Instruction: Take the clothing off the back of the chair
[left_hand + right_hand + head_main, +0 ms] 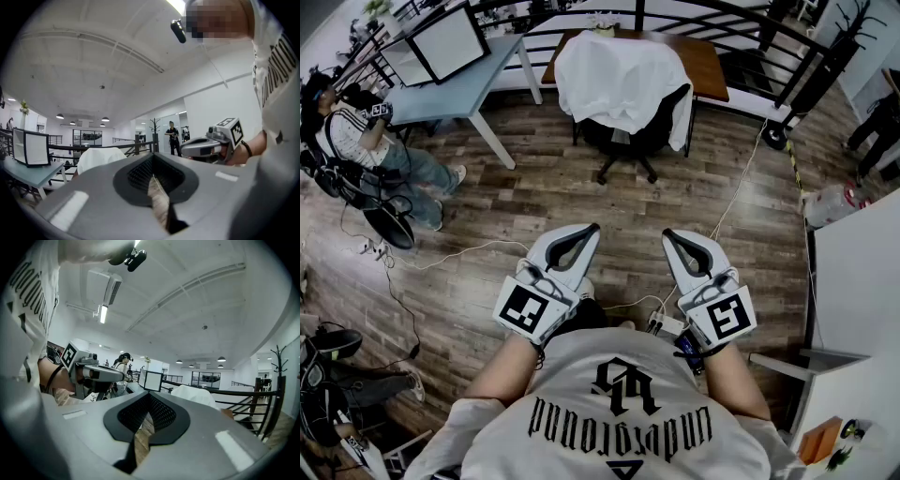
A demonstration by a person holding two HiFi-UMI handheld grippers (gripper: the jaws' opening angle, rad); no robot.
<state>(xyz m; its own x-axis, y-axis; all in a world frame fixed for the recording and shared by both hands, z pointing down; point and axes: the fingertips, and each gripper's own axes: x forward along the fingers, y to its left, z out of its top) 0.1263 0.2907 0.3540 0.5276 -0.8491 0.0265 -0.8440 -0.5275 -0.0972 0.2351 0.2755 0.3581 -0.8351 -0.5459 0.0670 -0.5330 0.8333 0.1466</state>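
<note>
So, it's a big open office with a wood-plank floor [534,187], a white ceiling [84,61] and a black railing [750,23] along the far side. A blue-grey table [455,98] with a white-faced screen [448,42] on it stands ahead and off to the left of the claws. A seated person [356,141] is just beside it. Thin cables [459,251] trail over the floor on the left claw's side.

Some of it is hard to see. The chair [628,142] has its back completely under the white garment [619,80], so only the dark seat, the post and the wheeled base show. The brown table [708,61] right behind it is half blocked by the chair, and whatever sits on top of it is too small to tell. The seated person is partly cut off at the edge. In both gripper views the claw's own grey body fills the lower half, so just the top of the garment pokes up over it.

The left claw [589,231] and right claw [670,236] are held level and side by side, near the holder's chest. Both are pressed together, with only a sliver of floor showing through each slit. The garment is draped over the chair back straight ahead, roughly in line with the gap between the two claws. It's well apart from both, with a stretch of floor between. It sits a little left of the left claw's line and a little right of the right claw's.
</note>
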